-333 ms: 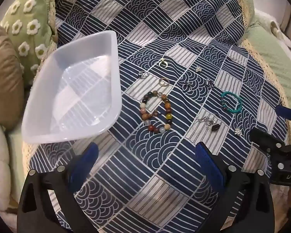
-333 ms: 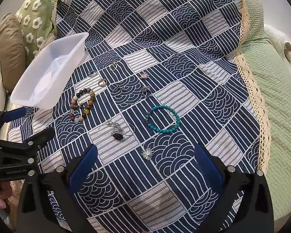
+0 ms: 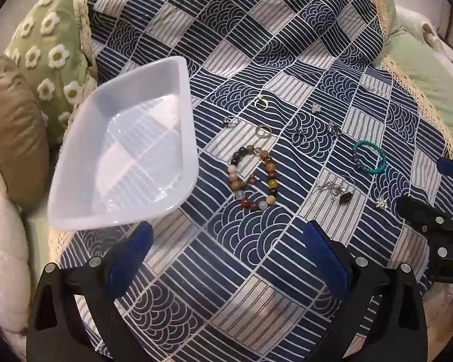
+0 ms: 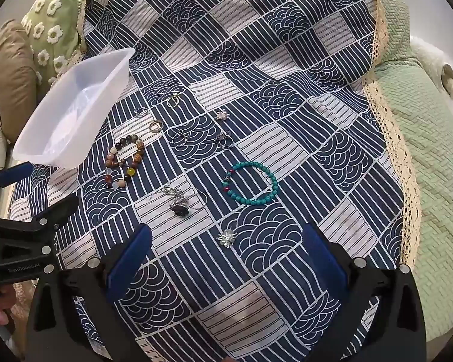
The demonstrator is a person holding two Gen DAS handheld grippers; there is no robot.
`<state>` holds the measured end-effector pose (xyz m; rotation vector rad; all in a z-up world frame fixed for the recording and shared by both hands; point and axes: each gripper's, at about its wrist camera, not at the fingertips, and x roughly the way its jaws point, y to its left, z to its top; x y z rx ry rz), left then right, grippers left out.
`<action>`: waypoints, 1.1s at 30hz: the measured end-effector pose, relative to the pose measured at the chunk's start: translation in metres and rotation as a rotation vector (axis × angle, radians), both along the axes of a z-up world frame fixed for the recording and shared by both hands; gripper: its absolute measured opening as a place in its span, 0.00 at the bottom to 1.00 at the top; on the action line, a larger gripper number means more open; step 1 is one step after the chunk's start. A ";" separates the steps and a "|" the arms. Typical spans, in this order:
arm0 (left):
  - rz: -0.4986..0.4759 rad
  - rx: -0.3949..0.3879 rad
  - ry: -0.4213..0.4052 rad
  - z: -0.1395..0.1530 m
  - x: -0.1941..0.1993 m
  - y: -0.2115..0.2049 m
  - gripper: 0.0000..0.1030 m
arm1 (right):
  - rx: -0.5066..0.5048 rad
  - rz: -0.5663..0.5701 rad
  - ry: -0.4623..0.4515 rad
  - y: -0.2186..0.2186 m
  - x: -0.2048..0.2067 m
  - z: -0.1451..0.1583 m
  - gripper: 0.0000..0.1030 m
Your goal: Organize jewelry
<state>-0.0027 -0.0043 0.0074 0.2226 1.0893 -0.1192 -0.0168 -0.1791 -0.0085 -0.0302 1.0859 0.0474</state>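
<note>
**Jewelry sorting, opening stage: both claws empty above the spread**

The patchwork blanket (image 4: 256,60) in navy and grey covers the bed and fills both views; its lace-trimmed edge (image 4: 383,138) runs down the right of the right-wrist frame, with a green quilt (image 4: 432,181) beyond it. A translucent plastic tray (image 3: 120,163), empty, sits at centre-left of the left-wrist frame, one corner overhanging the blanket's left edge beside a daisy cushion (image 3: 48,45). All the jewelry lies loose on the blanket, right of the tray: the multicoloured bead bracelet (image 3: 253,178) nearest it, the turquoise bead bracelet (image 4: 250,187) well apart to the right, a tangled silver chain with a dark pendant (image 4: 179,202) between them and lower, a silver brooch (image 4: 226,236), and several small rings (image 3: 262,131) higher up.

The left claw (image 3: 226,250) and right claw (image 4: 225,253) both stand wide with nothing between the fingers. Judged from this, no piece has yet been moved; the step in hand is choosing a first pick. The next move likely calls for lowering one claw onto a piece, closing gently on soft cloth. Open blanket lies below and above the pieces; the left side is crowded by the tray and the other claw.
</note>
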 end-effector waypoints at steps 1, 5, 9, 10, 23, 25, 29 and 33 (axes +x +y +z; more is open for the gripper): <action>-0.002 0.006 0.000 0.000 0.000 -0.001 0.93 | -0.003 0.002 0.003 0.000 0.000 0.000 0.95; -0.004 0.030 -0.007 -0.002 0.000 -0.001 0.93 | 0.005 0.010 0.002 0.000 0.001 0.000 0.95; 0.001 0.026 -0.005 -0.005 -0.002 -0.001 0.93 | 0.032 0.012 0.005 -0.002 0.002 0.000 0.95; -0.001 0.028 -0.003 -0.005 -0.001 -0.001 0.93 | 0.034 0.013 0.005 -0.002 0.002 0.001 0.95; -0.005 0.018 0.008 -0.008 0.000 -0.001 0.93 | 0.034 -0.018 0.027 -0.008 0.005 -0.003 0.95; 0.000 0.012 0.014 -0.009 0.001 0.001 0.93 | 0.033 -0.014 0.029 -0.008 0.005 -0.003 0.95; 0.004 0.000 0.022 -0.010 0.001 0.003 0.93 | 0.033 -0.009 0.032 -0.007 0.005 -0.002 0.95; 0.001 -0.007 0.032 -0.012 0.001 0.003 0.93 | 0.030 -0.005 0.034 -0.006 0.005 -0.003 0.95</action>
